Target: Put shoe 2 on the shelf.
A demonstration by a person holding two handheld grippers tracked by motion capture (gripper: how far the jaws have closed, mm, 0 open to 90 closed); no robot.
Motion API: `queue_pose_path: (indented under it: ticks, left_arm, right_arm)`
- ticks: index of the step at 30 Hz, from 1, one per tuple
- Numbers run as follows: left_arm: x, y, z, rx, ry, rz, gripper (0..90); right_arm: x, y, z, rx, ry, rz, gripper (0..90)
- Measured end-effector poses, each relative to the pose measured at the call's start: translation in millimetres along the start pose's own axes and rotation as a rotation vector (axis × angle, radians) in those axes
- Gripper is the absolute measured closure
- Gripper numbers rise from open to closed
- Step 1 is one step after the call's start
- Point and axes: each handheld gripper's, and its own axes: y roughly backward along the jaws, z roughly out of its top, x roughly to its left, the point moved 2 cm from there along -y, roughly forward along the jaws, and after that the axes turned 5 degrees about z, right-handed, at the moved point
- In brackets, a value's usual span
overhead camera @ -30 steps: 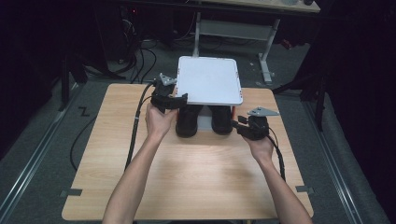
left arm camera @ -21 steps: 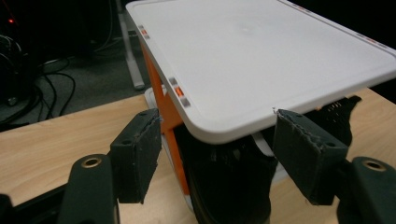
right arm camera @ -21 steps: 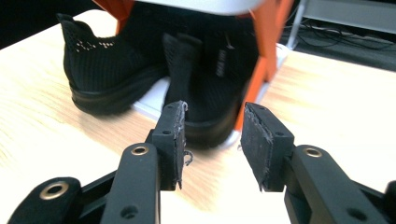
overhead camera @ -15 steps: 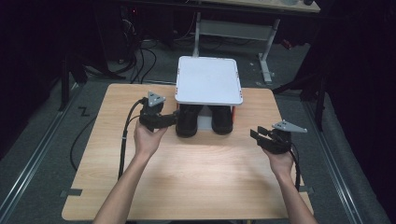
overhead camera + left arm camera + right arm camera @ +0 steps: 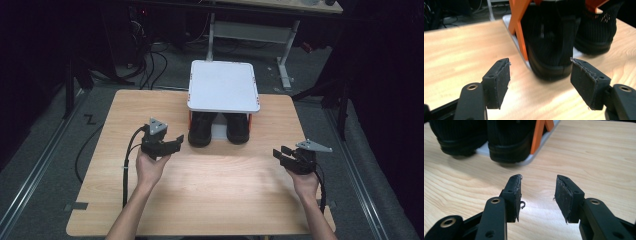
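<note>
Wooden table [image 5: 210, 190]: black shoes [image 5: 219, 130] shelved (grippers apart).

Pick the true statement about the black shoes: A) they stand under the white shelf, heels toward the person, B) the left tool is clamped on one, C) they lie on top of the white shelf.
A: the black shoes stand beneath the white shelf, and the open left tool holds nothing.
</note>
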Motion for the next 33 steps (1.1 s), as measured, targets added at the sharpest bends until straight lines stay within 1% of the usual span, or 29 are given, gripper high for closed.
queue_pose_path:
  ticks: [2,5,6,8,9,10,11,12,15,18,21,25,27,28,30,31,33]
  left_arm:
    - [7.2,2.8,-11.1,0.017,0.008,0.008,32.5]
    - [20.5,8.3,-29.2,0.052,0.012,0.034,32.3]
    - [23.8,9.8,-32.5,0.059,0.010,0.041,32.3]
    - [31.1,12.8,-38.8,0.059,0.020,0.057,32.3]
    - [35.1,14.6,-41.2,0.064,0.018,0.065,32.3]
    - [39.3,16.3,-43.5,0.062,0.030,0.073,32.3]
    - [42.0,17.4,-44.9,0.069,0.034,0.078,32.3]
    - [45.0,18.0,-47.1,0.072,0.041,0.085,32.2]
    - [55.1,20.0,-54.8,0.080,0.031,0.113,32.1]
    - [63.2,21.1,-60.7,0.086,0.025,0.138,32.0]
    - [69.0,21.2,-64.8,0.086,0.022,0.159,32.1]
    - [75.1,20.2,-71.1,0.092,0.007,0.184,32.2]
    - [76.0,19.4,-73.6,0.090,-0.005,0.194,32.2]
    - [76.0,19.3,-74.9,0.086,-0.020,0.200,32.2]
    - [75.5,19.4,-76.6,0.084,-0.032,0.199,32.5]
    - [75.2,19.2,-77.2,0.083,-0.032,0.200,32.4]
    - [75.6,18.5,-78.8,0.081,-0.043,0.203,32.5]
  right_arm:
    - [-1.6,-0.5,-4.6,0.010,0.001,-0.012,55.5]
    - [-4.5,-3.2,-12.1,0.028,0.001,-0.029,54.3]
    - [-5.2,-4.7,-15.4,0.037,-0.002,-0.035,54.2]
    - [-6.3,-7.0,-19.7,0.054,-0.001,-0.043,53.8]
    - [-6.5,-8.4,-21.6,0.060,-0.002,-0.052,53.4]
    - [-6.8,-9.4,-23.3,0.067,-0.002,-0.057,53.0]
    - [-7.1,-10.8,-25.0,0.071,-0.005,-0.060,52.9]
    - [-7.8,-11.7,-25.8,0.073,0.004,-0.061,52.8]
    - [-7.5,-15.0,-28.7,0.092,0.015,-0.080,52.0]
    - [-7.7,-18.8,-31.5,0.104,0.017,-0.088,51.6]
    - [-7.9,-22.5,-34.4,0.120,0.024,-0.102,51.3]
    - [-8.6,-26.5,-38.2,0.139,0.028,-0.116,50.5]
    - [-8.7,-28.1,-39.6,0.147,0.036,-0.123,50.4]
    - [-8.6,-28.6,-40.3,0.151,0.039,-0.128,50.5]
    - [-8.3,-29.8,-42.0,0.158,0.054,-0.148,50.5]
    - [-8.3,-30.7,-43.1,0.162,0.058,-0.148,50.5]
    - [-8.7,-31.4,-44.6,0.158,0.049,-0.142,50.0]
